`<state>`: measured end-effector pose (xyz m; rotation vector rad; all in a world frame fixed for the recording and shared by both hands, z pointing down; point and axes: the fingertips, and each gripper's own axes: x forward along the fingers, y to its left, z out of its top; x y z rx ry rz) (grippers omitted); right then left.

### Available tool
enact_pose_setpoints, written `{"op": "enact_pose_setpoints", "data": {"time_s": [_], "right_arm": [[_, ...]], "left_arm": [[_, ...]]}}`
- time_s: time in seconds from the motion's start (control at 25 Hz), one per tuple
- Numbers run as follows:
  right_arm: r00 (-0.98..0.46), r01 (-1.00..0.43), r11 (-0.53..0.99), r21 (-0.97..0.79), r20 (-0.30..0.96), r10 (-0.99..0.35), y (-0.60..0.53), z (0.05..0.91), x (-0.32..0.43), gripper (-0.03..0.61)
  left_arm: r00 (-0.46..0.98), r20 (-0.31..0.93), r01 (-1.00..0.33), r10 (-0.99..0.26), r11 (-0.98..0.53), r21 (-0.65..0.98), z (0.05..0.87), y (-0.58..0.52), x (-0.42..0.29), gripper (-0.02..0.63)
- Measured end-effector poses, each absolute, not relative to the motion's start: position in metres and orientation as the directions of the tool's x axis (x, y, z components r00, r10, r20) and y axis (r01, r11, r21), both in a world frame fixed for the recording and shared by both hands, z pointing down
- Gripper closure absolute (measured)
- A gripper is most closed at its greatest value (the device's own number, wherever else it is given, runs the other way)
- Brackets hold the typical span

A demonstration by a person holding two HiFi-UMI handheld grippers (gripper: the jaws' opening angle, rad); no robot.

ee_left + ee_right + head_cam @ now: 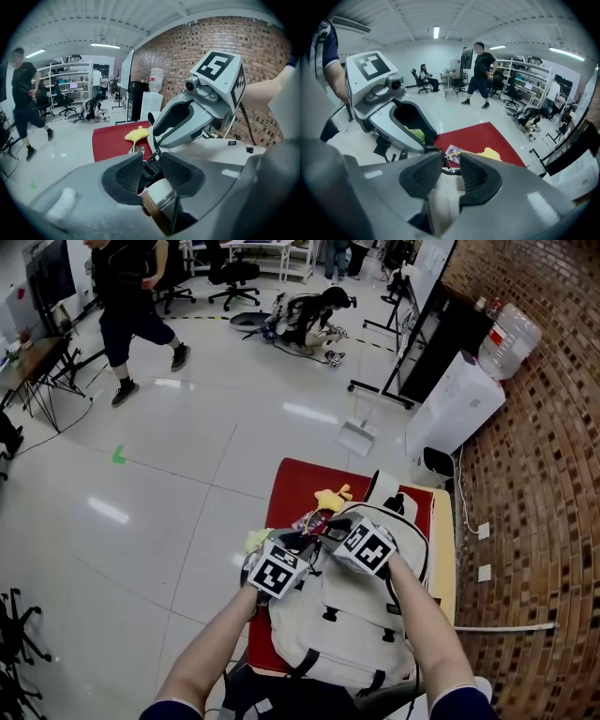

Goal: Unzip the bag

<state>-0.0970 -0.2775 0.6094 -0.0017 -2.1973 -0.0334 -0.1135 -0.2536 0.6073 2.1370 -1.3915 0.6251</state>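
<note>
1. Left gripper (150,165): grey body with a marker cube, held over the top end of the bag. Jaws apart; black strap hardware and pale bag fabric lie between the pads, which do not press on them.
2. Right gripper (451,165): same make, just beside the left one, tips of both close together. Jaws apart; cream fabric lies below the gap, and a small metal fitting (447,161), apparently a zip pull, sits at the tips, unclamped.
3. Bag (352,624): cream backpack with black straps and buckles, lying flat on the table, lengthwise away from the person, its top end under both grippers. Whether the zip is open cannot be told.
4. Table (291,488): red top, which the bag covers on the near and right part.
5. Green soft item (258,539): at the table's left edge, just beside the left gripper.
6. Small printed packet (309,519): on the red top, just beyond the gripper tips.
7. Yellow plush toy (330,496): on the table's far part, apart from the bag.
8. Floor (187,474): pale, glossy tiles.
9. Water dispenser (455,404): white, with a bottle on top, against the brick wall (544,474) on the right.
10. Crouching person (309,320): on the floor, well beyond the table.
11. Walking person (131,306): dark clothes, far left.
</note>
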Motion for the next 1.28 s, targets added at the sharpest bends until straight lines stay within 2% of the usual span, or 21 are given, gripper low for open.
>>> {"op": "enact_pose_setpoints", "data": {"time_s": [0.32,0.6,0.92,1.28], "right_arm": [[-0.421,0.157,0.988,-0.009,0.904,0.075,-0.265,0.65,-0.105,0.462],[-0.298,0.301,0.953,-0.041,0.945,0.135,-0.255,0.662,-0.106,0.546],[-0.293,0.222,0.965,-0.14,0.934,0.203,-0.258,0.666,-0.103,0.558],[-0.414,0.101,0.988,-0.115,0.898,0.147,-0.281,0.653,-0.103,0.561]], "left_arm": [[0.38,0.663,-0.919,-0.645,-0.342,0.194,0.629,-0.248,-0.112,0.48],[0.399,0.683,-0.905,-0.612,-0.38,0.188,0.636,-0.247,-0.104,0.48],[0.41,0.686,-0.9,-0.601,-0.389,0.196,0.639,-0.246,-0.104,0.48],[0.404,0.687,-0.903,-0.605,-0.383,0.194,0.639,-0.245,-0.103,0.48]]}}
